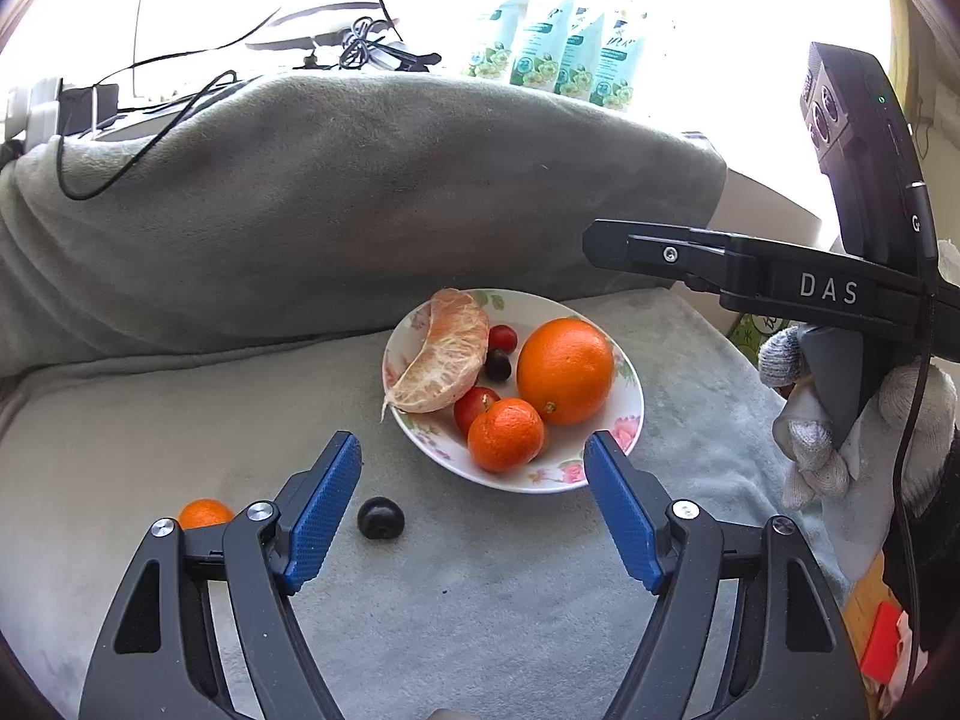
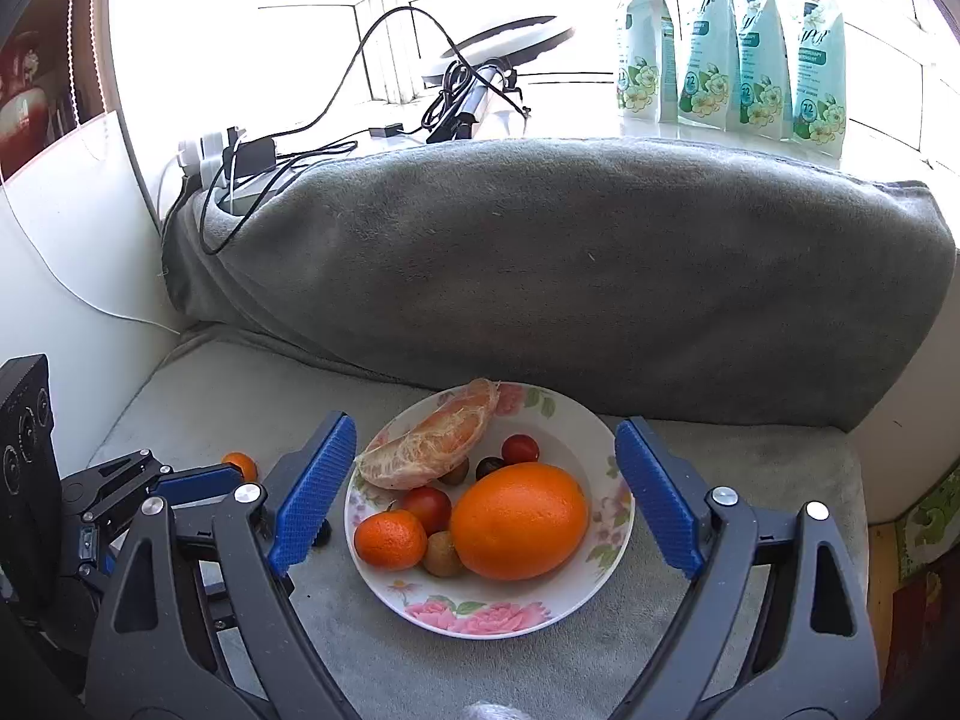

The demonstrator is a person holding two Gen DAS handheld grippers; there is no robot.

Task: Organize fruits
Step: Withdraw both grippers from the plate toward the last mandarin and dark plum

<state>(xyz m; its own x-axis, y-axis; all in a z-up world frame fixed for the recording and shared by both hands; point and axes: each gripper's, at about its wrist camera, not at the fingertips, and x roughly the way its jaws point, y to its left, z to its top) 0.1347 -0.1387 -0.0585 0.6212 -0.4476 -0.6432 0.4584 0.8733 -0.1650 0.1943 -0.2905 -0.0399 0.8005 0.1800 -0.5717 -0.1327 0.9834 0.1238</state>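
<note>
- a grey blanket (image 2: pixel 558 276) lay draped over a long bolster at the back and over the flat surface below.
- a bright, overexposed window (image 2: pixel 480 12) stood behind it.
- four pale green pouches (image 2: pixel 732 42) lined the sill beside black cables (image 2: pixel 456 96).

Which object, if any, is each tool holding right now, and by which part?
Nothing is held. The left tool and the right tool both stand open and empty above the plate of fruit.

Orange (image 2: pixel 519 521) and mandarin (image 2: pixel 390 539) in plate (image 2: pixel 480 615), grape (image 1: pixel 380 517) left outside it
</note>
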